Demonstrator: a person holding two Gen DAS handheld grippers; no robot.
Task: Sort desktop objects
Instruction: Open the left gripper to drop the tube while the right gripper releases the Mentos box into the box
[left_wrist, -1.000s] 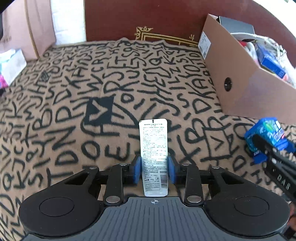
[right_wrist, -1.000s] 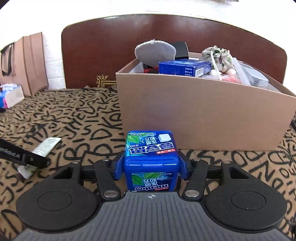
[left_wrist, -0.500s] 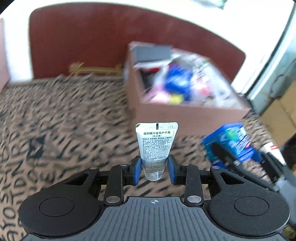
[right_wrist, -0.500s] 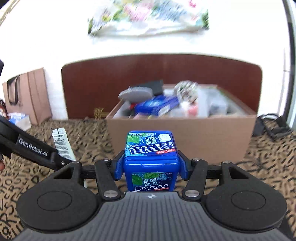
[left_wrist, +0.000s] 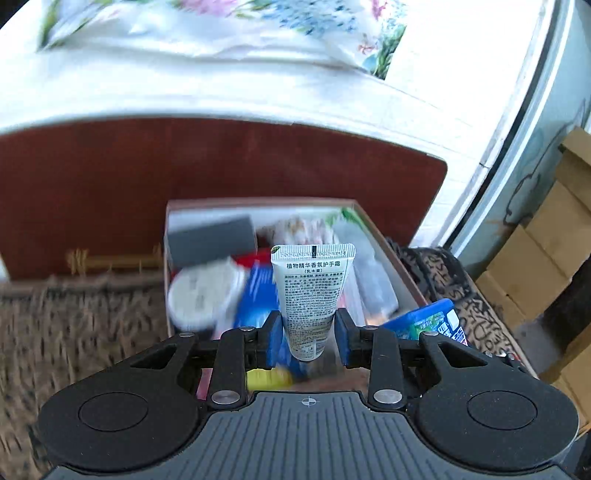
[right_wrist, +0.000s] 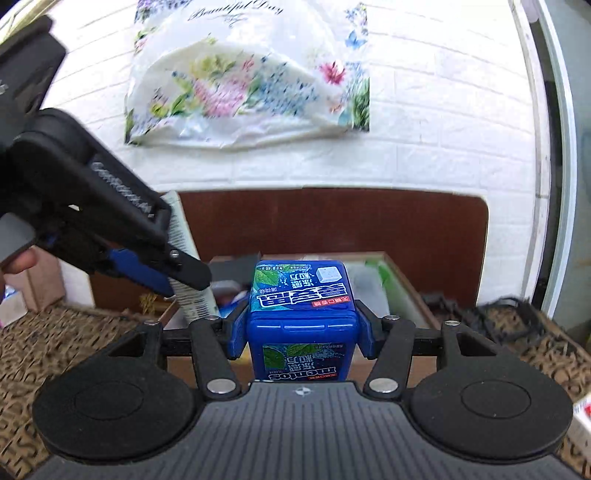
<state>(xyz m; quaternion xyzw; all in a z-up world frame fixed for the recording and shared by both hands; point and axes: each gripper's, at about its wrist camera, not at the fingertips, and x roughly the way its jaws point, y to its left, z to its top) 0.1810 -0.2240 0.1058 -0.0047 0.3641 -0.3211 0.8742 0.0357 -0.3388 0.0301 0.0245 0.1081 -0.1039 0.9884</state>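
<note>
My left gripper (left_wrist: 306, 338) is shut on a white hand cream tube (left_wrist: 312, 295) and holds it upright over the open cardboard box (left_wrist: 391, 258), which is full of mixed items. My right gripper (right_wrist: 301, 334) is shut on a blue Mentos gum box (right_wrist: 301, 314) and holds it above the box's near edge (right_wrist: 402, 280). The gum box also shows at the right of the left wrist view (left_wrist: 424, 321). The left gripper with the tube shows at the left of the right wrist view (right_wrist: 184, 273).
The box stands on a patterned tan cloth (left_wrist: 81, 325) in front of a dark red headboard (left_wrist: 184, 166). A floral plastic bag (right_wrist: 251, 81) hangs on the white brick wall. Cardboard cartons (left_wrist: 546, 251) stand at the far right. Black cables (right_wrist: 509, 310) lie right of the box.
Both grippers have risen from the cloth and moved forward over the cardboard box, each still holding its object. The views now tilt up towards the wall.
</note>
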